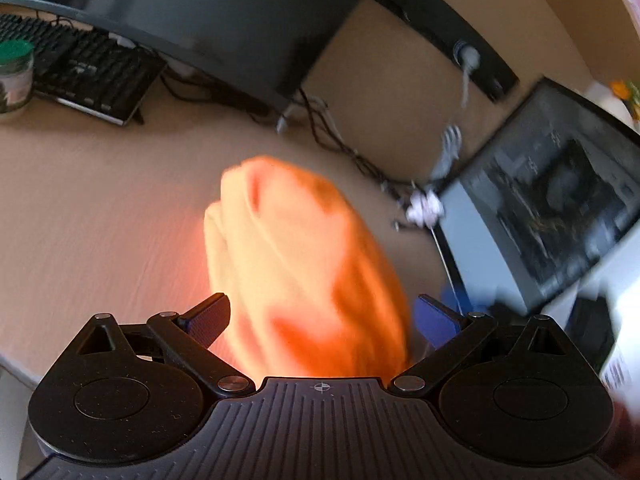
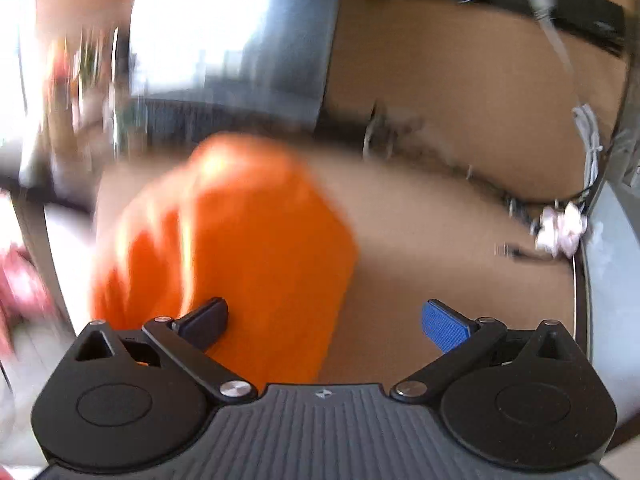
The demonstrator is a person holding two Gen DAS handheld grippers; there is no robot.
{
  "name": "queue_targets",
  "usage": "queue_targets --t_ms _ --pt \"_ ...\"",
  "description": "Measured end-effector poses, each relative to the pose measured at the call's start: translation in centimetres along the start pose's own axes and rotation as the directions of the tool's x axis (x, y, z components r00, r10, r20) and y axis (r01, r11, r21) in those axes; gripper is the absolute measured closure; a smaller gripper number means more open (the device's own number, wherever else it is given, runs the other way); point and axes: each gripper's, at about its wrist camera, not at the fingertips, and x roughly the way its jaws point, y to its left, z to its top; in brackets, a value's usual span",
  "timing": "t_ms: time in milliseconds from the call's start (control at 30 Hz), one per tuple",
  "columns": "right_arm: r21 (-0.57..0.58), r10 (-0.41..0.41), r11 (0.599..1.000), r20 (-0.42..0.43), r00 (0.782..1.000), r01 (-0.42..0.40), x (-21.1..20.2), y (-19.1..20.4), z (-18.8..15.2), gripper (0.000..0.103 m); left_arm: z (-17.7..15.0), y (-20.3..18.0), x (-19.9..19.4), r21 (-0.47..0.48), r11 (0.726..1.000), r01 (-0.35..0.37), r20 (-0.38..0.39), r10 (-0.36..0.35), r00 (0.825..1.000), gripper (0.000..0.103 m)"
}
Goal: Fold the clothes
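Observation:
An orange garment (image 1: pixel 304 248), folded into a thick bundle, lies on the light wooden desk (image 1: pixel 100 208). In the left wrist view it runs away from the camera, right between the spread fingers of my left gripper (image 1: pixel 322 318), which is open around its near end. The right wrist view shows the same orange bundle (image 2: pixel 248 240) left of centre, with its near part over the left finger (image 2: pixel 208 316). My right gripper (image 2: pixel 326 320) is open, and bare desk shows in front of its blue right pad (image 2: pixel 444 324). Both views are motion-blurred.
A black keyboard (image 1: pixel 88 68) and a green-lidded jar (image 1: pixel 14 76) sit at the far left. A dark monitor (image 1: pixel 224 12) stands behind, with tangled cables (image 1: pixel 332 132) along the desk's back. A dark screen (image 1: pixel 552 200) leans at the right.

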Motion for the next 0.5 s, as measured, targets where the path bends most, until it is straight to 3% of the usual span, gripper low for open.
queue_targets --t_ms 100,167,233,333,500 --pt "-0.030 -0.022 0.999 0.011 1.000 0.022 0.2 0.8 -0.4 0.000 1.8 -1.6 2.0 0.049 0.999 0.005 0.033 -0.007 0.999 0.002" --pt "-0.005 0.014 1.000 0.034 0.999 -0.014 -0.8 0.0 0.4 0.000 2.5 -2.5 2.6 0.055 0.996 0.073 0.040 -0.075 0.996 0.002" --pt "0.070 0.072 0.995 0.051 0.996 -0.075 -1.7 -1.4 1.1 0.000 2.5 -2.7 3.8 0.047 0.995 0.085 0.006 -0.085 0.996 0.000" --pt "0.235 0.176 0.955 0.036 0.984 -0.180 -1.5 -3.9 1.6 0.000 1.5 -2.0 6.8 0.048 0.999 -0.002 -0.098 0.006 0.995 0.000" --pt "0.464 0.282 0.845 0.036 0.959 -0.266 0.1 -7.3 1.6 0.000 1.0 -1.3 4.5 -0.001 0.996 -0.093 -0.069 0.093 0.993 0.000"
